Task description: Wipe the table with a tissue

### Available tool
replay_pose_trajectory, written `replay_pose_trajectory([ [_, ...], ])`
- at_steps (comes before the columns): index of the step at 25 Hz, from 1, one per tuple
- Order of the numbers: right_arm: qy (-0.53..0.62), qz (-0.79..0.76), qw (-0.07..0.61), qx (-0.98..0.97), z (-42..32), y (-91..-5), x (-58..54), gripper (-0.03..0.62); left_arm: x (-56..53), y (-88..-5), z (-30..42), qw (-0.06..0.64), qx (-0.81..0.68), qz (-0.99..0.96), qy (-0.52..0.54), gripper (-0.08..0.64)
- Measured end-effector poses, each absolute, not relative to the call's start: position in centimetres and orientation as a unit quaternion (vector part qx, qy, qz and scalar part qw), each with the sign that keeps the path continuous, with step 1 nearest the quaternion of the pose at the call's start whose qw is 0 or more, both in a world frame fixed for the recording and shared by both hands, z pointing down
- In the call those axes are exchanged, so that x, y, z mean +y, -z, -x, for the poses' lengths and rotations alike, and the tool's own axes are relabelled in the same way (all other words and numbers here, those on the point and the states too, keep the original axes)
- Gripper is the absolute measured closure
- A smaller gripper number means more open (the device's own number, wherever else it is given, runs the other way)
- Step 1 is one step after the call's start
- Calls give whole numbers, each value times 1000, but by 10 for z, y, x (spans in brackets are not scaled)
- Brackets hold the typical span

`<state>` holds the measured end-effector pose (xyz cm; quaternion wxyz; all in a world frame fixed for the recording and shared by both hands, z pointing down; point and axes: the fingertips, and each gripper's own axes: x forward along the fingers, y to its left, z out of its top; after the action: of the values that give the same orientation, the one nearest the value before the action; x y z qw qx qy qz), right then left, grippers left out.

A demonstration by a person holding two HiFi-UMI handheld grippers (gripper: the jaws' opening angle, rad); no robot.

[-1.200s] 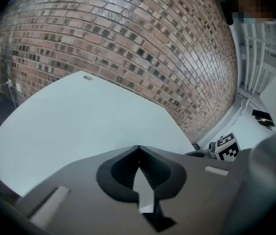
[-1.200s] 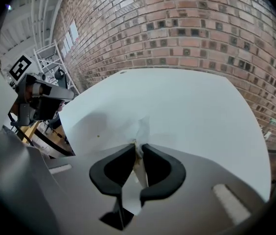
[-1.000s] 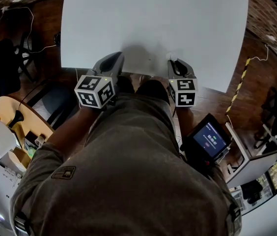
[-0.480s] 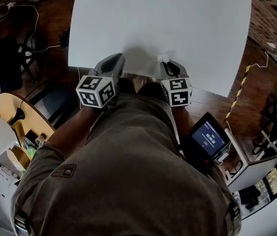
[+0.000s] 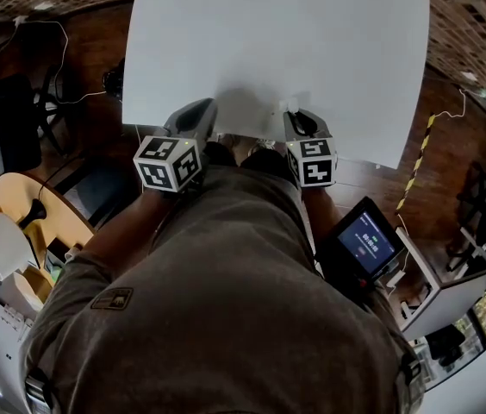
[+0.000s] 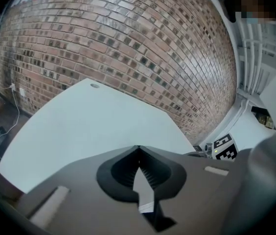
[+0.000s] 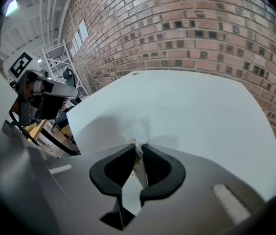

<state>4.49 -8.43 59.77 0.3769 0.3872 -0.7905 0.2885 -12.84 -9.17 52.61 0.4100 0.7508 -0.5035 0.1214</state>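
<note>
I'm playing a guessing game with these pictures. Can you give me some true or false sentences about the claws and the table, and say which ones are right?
1. The right claw is pinching a white tissue. True.
2. The left claw holds a tissue too. False: it is shut with nothing in it.
3. The table is white. True.
4. The tissue lies loose in the middle of the table. False: it is in the right claw, by the table's near edge.
5. There is a brick wall behind the table. True.
</note>
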Motion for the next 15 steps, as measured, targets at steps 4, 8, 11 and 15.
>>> replay_pose_trajectory([
  [4, -288, -407, 374, -782, -65, -594, -92, 537, -98, -523, 122, 404, -495, -759, -124, 558],
  [8, -286, -422, 380, -771, -83, -601, -96, 537, -98, -524, 119, 401, -492, -763, -128, 558],
  [11, -286, -422, 386, -769, -83, -606, -95, 537, -96, -525, 119, 398, -490, -764, -131, 558],
  [15, -281, -416, 393, -770, -80, -607, -94, 538, -94, -525, 122, 395, -492, -764, -132, 558],
])
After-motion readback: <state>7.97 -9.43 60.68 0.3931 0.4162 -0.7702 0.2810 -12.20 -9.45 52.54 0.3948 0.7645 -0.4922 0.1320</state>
